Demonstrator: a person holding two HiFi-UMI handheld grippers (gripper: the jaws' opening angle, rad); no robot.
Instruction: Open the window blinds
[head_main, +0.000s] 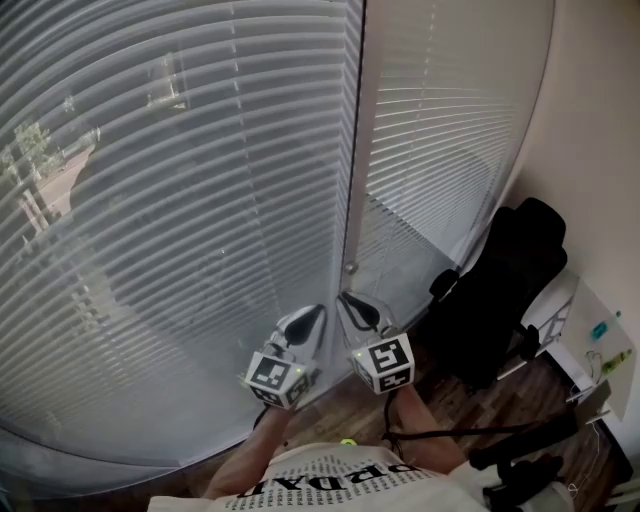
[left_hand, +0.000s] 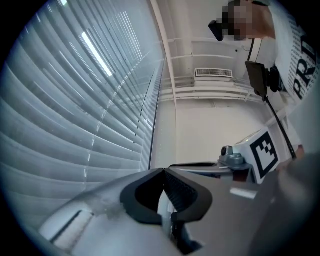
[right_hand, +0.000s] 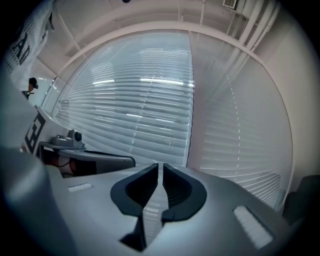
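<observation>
Head view: left gripper (head_main: 311, 315) pressed together, right gripper (head_main: 349, 302) slightly parted, near blinds (head_main: 180, 200).

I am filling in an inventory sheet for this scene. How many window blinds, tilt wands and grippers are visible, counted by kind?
Window blinds: 2
Tilt wand: 1
Grippers: 2, the left gripper and the right gripper
Total: 5

The left gripper (left_hand: 163, 171) holds its jaws together, nothing between them, close beside the window blinds (left_hand: 75, 115).
</observation>
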